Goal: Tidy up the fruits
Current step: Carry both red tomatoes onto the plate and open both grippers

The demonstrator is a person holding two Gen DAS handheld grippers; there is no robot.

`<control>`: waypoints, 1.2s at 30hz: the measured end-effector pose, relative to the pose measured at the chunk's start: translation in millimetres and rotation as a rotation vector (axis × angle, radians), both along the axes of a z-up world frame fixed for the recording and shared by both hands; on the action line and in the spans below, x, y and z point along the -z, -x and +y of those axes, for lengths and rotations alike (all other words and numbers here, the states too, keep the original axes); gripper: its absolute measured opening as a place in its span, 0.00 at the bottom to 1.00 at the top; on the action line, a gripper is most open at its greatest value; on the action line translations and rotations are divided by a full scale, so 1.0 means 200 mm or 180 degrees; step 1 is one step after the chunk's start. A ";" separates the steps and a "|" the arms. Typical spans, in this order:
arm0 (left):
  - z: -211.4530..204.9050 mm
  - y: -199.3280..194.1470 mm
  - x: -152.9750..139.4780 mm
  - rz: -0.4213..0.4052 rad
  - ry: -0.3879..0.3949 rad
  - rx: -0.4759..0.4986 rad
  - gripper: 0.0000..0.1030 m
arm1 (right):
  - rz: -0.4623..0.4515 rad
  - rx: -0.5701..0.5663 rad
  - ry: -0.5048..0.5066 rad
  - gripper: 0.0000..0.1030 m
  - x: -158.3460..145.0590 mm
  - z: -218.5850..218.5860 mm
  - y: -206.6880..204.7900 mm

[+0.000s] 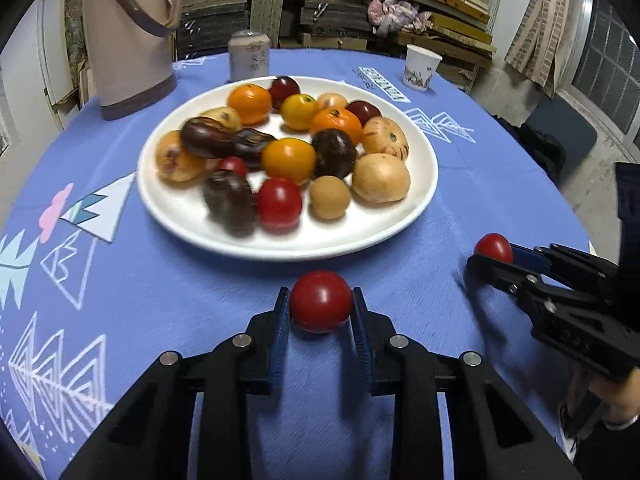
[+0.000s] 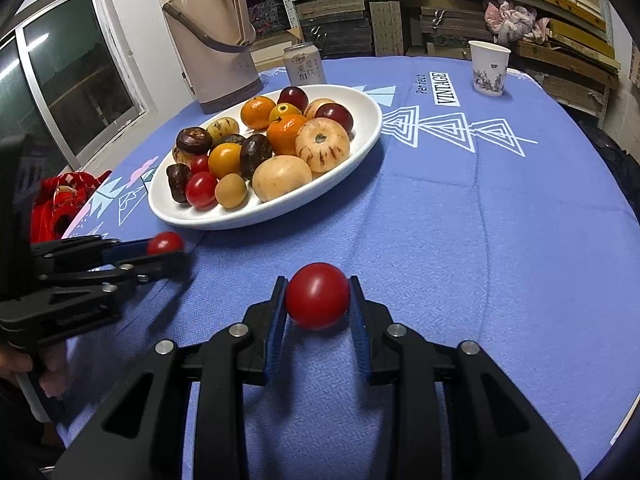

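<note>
Holding one small round red tomato point(image 1: 321, 301) clamped in our left gripper point(image 1: 321, 312) and another point(image 2: 317, 295) in our right gripper point(image 2: 317, 307), low-centre, we should lift gently clear of the white plate point(image 1: 192, 216) above.

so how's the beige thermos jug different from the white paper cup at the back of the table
The beige thermos jug is far taller and bulkier than the white paper cup. The jug is capped and has a dark carrying handle; the cup is open-topped with no handle. The jug is plain beige with a darker base; the cup carries a small printed pattern. Both stand upright on the blue tablecloth, behind the white plate of fruit.
</note>
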State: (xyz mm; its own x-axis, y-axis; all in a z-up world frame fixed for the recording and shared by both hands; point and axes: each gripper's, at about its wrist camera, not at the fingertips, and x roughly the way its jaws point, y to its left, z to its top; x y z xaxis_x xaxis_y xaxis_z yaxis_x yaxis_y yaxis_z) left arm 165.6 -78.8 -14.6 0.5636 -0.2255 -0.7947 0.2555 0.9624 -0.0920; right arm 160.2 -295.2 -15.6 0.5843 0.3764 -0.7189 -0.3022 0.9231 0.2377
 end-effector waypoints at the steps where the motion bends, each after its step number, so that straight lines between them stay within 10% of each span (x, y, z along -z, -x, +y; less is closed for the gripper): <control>1: 0.03 0.02 -0.02 -0.0018 0.0013 -0.0007 0.29 | 0.0006 0.0001 0.0003 0.28 0.00 0.01 0.00; 18: 0.20 -0.26 -0.28 -0.0276 -0.0014 -0.0073 0.29 | -0.0344 -0.0412 0.0169 0.28 -0.36 0.42 -0.24; 29: 0.16 -0.54 -0.24 -0.0250 -0.0222 -0.0270 0.31 | -0.0163 -0.0152 0.0177 0.32 -0.26 0.50 -0.62; 36: 0.22 -0.49 -0.24 -0.0247 -0.0283 -0.0483 0.79 | -0.0267 -0.0055 0.0067 0.54 -0.27 0.38 -0.51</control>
State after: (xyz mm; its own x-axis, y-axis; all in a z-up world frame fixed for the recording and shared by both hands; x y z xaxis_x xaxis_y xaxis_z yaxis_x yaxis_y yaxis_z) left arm 263.0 -35.8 33.7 0.6461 -0.0640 -0.7605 0.1097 0.9939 0.0096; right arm 263.0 -218.8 38.6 0.6365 0.3722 -0.6755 -0.3363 0.9221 0.1913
